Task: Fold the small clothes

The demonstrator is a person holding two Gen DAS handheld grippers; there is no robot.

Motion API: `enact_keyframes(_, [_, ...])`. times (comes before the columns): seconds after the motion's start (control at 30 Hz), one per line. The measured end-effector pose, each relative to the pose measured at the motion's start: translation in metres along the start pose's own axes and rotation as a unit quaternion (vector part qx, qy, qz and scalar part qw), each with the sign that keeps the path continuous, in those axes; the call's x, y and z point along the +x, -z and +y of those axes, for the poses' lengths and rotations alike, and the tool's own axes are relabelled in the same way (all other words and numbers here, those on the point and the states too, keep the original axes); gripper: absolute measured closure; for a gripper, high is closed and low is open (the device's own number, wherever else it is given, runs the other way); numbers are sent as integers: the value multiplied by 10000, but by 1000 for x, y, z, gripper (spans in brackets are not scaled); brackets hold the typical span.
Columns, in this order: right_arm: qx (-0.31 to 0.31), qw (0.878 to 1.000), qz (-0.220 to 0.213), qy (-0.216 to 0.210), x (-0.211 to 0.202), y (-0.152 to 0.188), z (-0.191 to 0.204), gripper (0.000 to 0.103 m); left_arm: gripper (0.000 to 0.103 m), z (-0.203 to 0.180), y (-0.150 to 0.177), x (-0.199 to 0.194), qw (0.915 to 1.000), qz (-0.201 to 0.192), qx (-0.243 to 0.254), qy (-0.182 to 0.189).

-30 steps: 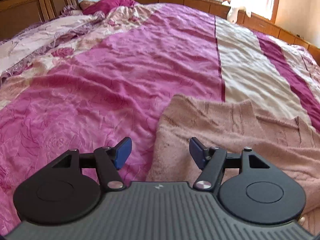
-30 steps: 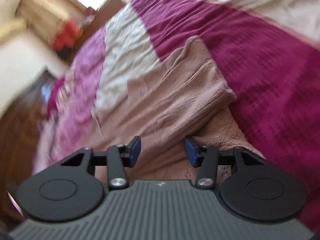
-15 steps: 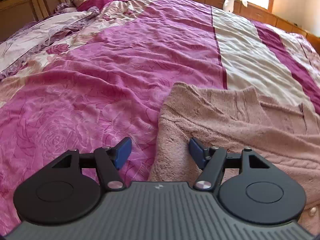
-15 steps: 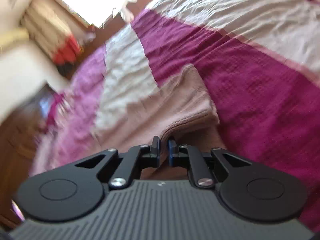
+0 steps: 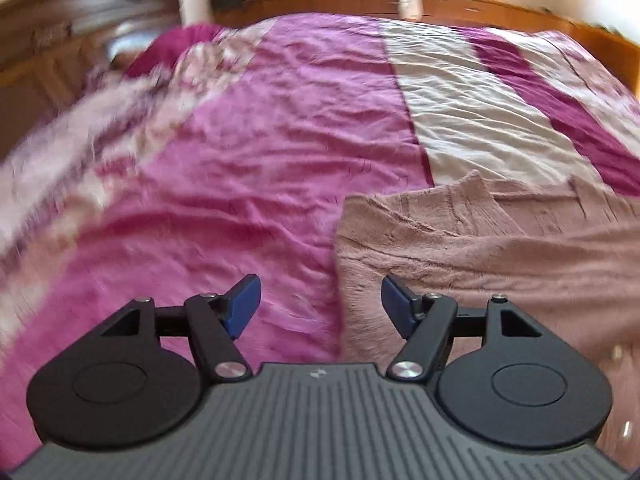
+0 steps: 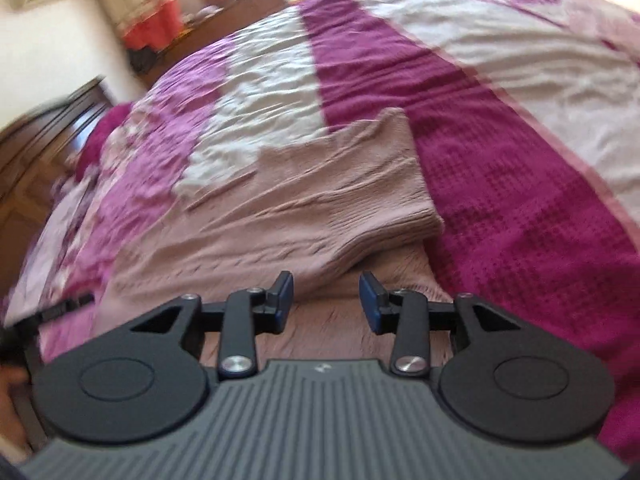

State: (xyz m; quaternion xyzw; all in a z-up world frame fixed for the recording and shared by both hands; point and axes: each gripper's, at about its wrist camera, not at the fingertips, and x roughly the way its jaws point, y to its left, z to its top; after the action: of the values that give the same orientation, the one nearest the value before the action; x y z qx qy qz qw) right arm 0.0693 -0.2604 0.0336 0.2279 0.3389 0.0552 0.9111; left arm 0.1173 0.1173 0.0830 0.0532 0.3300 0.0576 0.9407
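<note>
Both grippers tilt down over the bed [image 5: 248,184]. The left gripper [image 5: 320,306] has its jaws wide apart over the sweater's [image 5: 480,248] left edge, gripping nothing. The right gripper [image 6: 326,300] has just opened its jaws; they stand apart over the folded sweater [image 6: 304,200], pads clear of it.

A dusty-pink knitted sweater [image 6: 312,200] lay flat on the bed, partly folded. One ribbed section was doubled over the fuzzier layer beneath, its folded edge running toward the magenta stripe.
</note>
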Motion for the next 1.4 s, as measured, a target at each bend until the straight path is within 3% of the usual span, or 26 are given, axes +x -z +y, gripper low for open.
enact_keyframes(0.1, [-448, 9989, -6, -156, -24, 3, 9, 62, 29, 17, -7, -29, 9995, -47, 313, -21])
enact_keyframes(0.3, [-1072, 9938, 17, -296, -66, 10, 23, 62, 29, 50, -10, -86, 9993, 122, 324, 137])
enact_keyframes(0.4, [-1397, 9896, 66, -338, -83, 19, 32, 62, 29, 50, 4, -112, 9987, 215, 370, 263])
enact_keyframes(0.47, [-1577, 9869, 115, -321, -92, 29, 38, 53, 29, 45, 21, -128, 9979, 286, 448, 372])
enact_keyframes(0.5, [-1674, 9853, 118, -309, -96, 36, 40, 43, 29, 40, 29, -132, 9974, 316, 497, 421])
enact_keyframes(0.53, [-1781, 9835, 109, -305, -101, 42, 43, 41, 29, 35, 39, -138, 9966, 360, 558, 482])
enact_keyframes(0.67, [-2293, 9725, 228, -335, -113, 70, 55, 42, 29, 10, 76, -153, 9922, 523, 821, 773])
enact_keyframes(0.8, [-2794, 9589, 408, -285, -118, 97, 64, 42, 24, -15, 112, -167, 9850, 653, 1249, 995])
enact_keyframes(1.07, [-3892, 9177, 796, 25, -120, 146, 78, 42, 23, -37, 166, -191, 9690, 774, 2087, 1072])
enact_keyframes(1.3, [-4053, 9077, 1088, 60, -117, 155, 77, 42, 23, -41, 189, -199, 9500, 1047, 2596, 1382])
enact_keyframes(1.4, [-4265, 8931, 1431, 8, -113, 161, 76, 42, 23, -49, 201, -193, 9406, 1117, 2900, 1364])
